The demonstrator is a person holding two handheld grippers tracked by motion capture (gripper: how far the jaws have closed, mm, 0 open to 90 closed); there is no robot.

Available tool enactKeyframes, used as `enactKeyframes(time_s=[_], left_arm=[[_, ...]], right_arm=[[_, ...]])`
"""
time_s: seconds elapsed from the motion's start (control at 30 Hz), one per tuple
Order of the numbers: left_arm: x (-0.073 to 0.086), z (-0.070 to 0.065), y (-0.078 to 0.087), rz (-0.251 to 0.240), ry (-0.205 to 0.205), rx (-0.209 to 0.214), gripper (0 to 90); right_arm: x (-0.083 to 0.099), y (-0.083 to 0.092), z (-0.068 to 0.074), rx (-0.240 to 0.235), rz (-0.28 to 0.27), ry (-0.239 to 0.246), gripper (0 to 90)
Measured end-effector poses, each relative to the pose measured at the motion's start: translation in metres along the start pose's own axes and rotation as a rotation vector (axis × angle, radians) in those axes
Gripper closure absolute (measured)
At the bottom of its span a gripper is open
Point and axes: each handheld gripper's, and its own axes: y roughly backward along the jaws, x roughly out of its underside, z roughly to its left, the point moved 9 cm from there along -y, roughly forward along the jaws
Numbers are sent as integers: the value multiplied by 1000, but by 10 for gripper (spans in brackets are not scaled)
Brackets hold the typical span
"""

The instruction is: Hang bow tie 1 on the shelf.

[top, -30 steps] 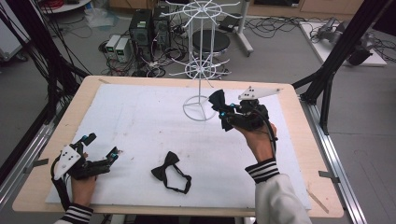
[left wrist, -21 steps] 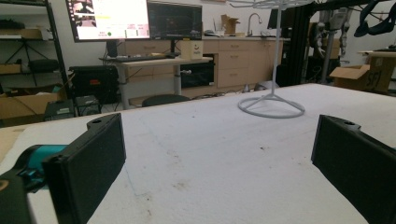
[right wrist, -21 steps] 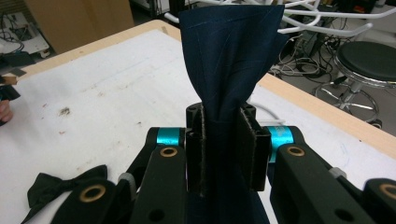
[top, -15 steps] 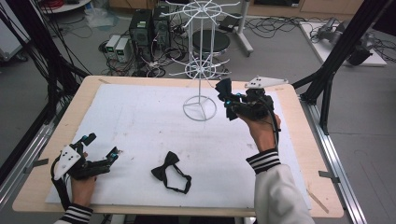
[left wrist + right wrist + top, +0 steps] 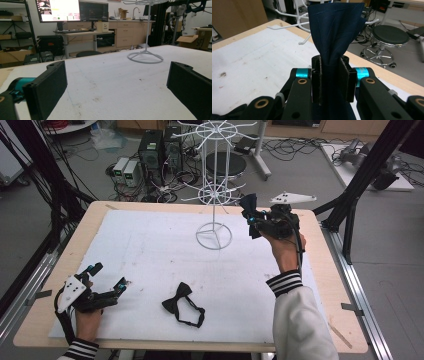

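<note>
My right gripper [image 5: 253,218] is shut on a dark navy bow tie [image 5: 248,203], held in the air just right of the white wire rack [image 5: 214,195]. In the right gripper view the tie's cloth [image 5: 335,27] fans up from between the pressed pads [image 5: 317,82], with the rack's arms [image 5: 294,15] behind it. A second, black bow tie [image 5: 181,302] with its strap lies flat on the white mat near the front. At the front left my left gripper [image 5: 109,275] rests low over the mat, its jaws wide apart with nothing between them [image 5: 115,85].
The rack's round base [image 5: 214,239] stands on the white mat [image 5: 150,250] at the far middle, also seen as the ring [image 5: 145,56] ahead of the left gripper. The wooden table edge [image 5: 320,270] runs along the right. Computers, cables and a stool sit on the floor beyond.
My right hand has carried the navy bow tie up and to the right, closer to the rack's lower ring of arms. The left gripper and the black bow tie have stayed put.
</note>
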Motion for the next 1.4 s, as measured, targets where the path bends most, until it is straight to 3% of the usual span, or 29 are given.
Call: enactKeyframes(time_s=[0.43, 0.77, 1.03, 1.4], left_arm=[[0, 0, 0, 0, -1, 1, 35], [0, 0, 0, -1, -1, 0, 34], [0, 0, 0, -2, -1, 1, 34], [0, 0, 0, -2, 0, 1, 35]], right_arm=[[-11, -4, -25, 104, -11, -20, 752], [-26, -8, -34, 150, -35, -13, 753], [-36, -13, -35, 167, -45, 0, 752], [-38, -25, -29, 147, -57, -9, 753]])
